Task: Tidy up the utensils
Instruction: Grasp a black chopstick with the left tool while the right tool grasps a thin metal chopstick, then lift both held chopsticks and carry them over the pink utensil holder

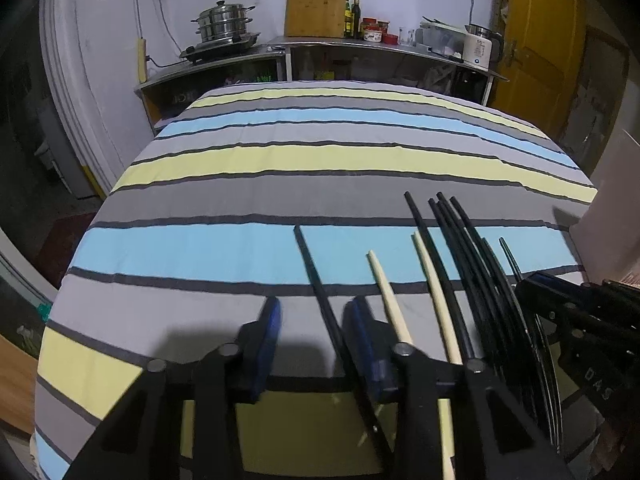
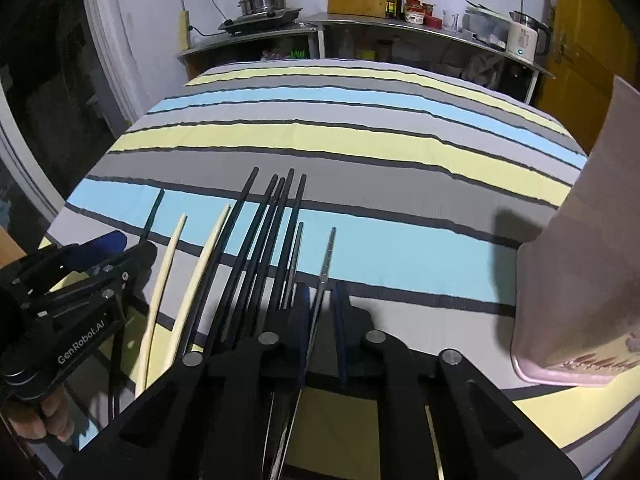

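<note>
Chopsticks lie spread in a rough fan on the striped cloth [image 1: 304, 184] that covers the tabletop, their tips pointing toward the far kitchen counter [image 1: 360, 46].

In the left wrist view, a single black chopstick [image 1: 316, 280] runs between the blue-padded fingers of the left gripper [image 1: 316, 320]. The fingers stand apart, and the stick sits close to the right-hand pad; whether it touches that pad cannot be told. Just to the right lie two pale chopsticks [image 1: 434, 292], side by side with a gap between them. Beyond those sits a bundle of black chopsticks [image 1: 460, 240], packed closely and overlapping.

In the right wrist view, the right gripper [image 2: 322, 312] has its fingers narrowly apart with a thin metal chopstick [image 2: 326, 260] passing through the gap. It lies close to the left pad, and no firm clamp on it can be made out. A second metal chopstick [image 2: 295, 256] lies just left of it, beside the black bundle [image 2: 272, 224]. The two pale sticks [image 2: 208, 248] lie further left, near the left gripper [image 2: 120, 246], whose handle is held by a hand [image 2: 44, 416] at the lower left edge.

A pink box [image 2: 580, 272] stands upright on the cloth at the right. On the counter stand a steel steamer pot [image 1: 224, 20], a wooden cutting board [image 1: 316, 4], bottles and a white kettle [image 1: 478, 50].
</note>
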Action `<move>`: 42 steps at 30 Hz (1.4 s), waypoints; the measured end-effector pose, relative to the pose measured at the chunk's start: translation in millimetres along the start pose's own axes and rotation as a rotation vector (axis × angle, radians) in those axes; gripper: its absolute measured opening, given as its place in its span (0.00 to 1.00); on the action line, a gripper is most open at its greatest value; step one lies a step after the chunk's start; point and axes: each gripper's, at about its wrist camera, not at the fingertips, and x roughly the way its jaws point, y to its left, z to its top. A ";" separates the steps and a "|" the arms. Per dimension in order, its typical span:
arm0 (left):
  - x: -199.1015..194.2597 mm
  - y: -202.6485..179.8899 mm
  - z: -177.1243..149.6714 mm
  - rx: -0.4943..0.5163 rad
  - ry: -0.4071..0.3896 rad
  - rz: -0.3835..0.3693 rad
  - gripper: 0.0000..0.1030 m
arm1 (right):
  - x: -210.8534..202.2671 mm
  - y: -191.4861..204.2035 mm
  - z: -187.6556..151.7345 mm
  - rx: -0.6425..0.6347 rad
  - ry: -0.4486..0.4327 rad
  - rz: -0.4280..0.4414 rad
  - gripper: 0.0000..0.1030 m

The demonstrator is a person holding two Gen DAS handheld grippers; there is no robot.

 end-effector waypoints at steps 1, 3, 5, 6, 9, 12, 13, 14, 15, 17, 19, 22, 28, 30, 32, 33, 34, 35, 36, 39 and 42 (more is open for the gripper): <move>0.4 -0.8 1.3 0.005 0.000 0.001 0.16 | 0.2 -0.8 0.6 0.002 0.002 0.003 0.07; 1.6 0.1 4.5 -0.001 0.007 -0.006 0.08 | -0.1 -4.2 1.4 0.016 0.008 0.015 0.06; 2.4 5.1 7.1 -0.029 0.014 -0.039 0.07 | -2.0 -8.2 1.7 0.033 0.011 0.036 0.05; 2.3 9.7 8.5 -0.047 0.018 -0.061 0.06 | -2.8 -8.2 2.1 0.036 0.009 0.041 0.05; -1.8 17.5 10.0 -0.080 0.017 -0.106 0.05 | -11.4 -12.2 2.3 0.051 -0.007 0.054 0.05; -14.2 24.3 15.5 -0.091 -0.003 -0.149 0.05 | -22.7 -13.4 4.8 0.055 -0.032 0.068 0.05; -18.9 26.0 17.3 -0.095 -0.009 -0.161 0.05 | -26.9 -14.0 5.7 0.058 -0.040 0.073 0.05; -22.7 27.0 18.1 -0.099 -0.014 -0.171 0.05 | -31.5 -14.7 6.9 0.063 -0.049 0.079 0.05; -28.2 28.2 19.6 -0.103 -0.021 -0.183 0.05 | -35.2 -14.7 8.1 0.064 -0.057 0.084 0.05; -40.0 30.8 23.2 -0.104 -0.035 -0.198 0.05 | -43.5 -14.4 10.2 0.064 -0.074 0.091 0.05; -53.6 32.5 26.3 -0.103 -0.052 -0.216 0.05 | -54.4 -14.5 12.3 0.067 -0.093 0.099 0.05; -74.0 34.6 29.9 -0.103 -0.074 -0.244 0.05 | -70.1 -16.0 14.1 0.075 -0.122 0.107 0.05; -117.5 34.7 35.2 -0.080 -0.122 -0.281 0.05 | -101.8 -21.5 11.6 0.087 -0.174 0.114 0.05; -133.1 34.7 36.0 -0.073 -0.140 -0.296 0.05 | -114.1 -23.5 9.2 0.095 -0.194 0.114 0.05; -146.0 32.6 35.7 -0.064 -0.155 -0.302 0.05 | -124.9 -25.0 7.0 0.100 -0.211 0.114 0.05; -152.3 31.6 35.7 -0.058 -0.163 -0.304 0.05 | -130.3 -27.5 3.9 0.102 -0.220 0.114 0.05; -159.1 30.3 36.0 -0.054 -0.171 -0.308 0.05 | -134.9 -28.0 2.9 0.104 -0.228 0.113 0.05; -165.3 29.0 36.8 -0.050 -0.177 -0.316 0.05 | -138.7 -28.3 2.0 0.106 -0.235 0.113 0.05; -169.1 26.9 36.4 -0.048 -0.181 -0.320 0.05 | -144.6 -29.2 0.6 0.109 -0.244 0.112 0.05; -182.6 22.5 39.0 -0.040 -0.197 -0.333 0.05 | -157.4 -32.8 -3.0 0.121 -0.266 0.113 0.05; -195.7 15.0 44.5 -0.033 -0.213 -0.352 0.05 | -170.2 -38.9 -3.6 0.131 -0.288 0.112 0.05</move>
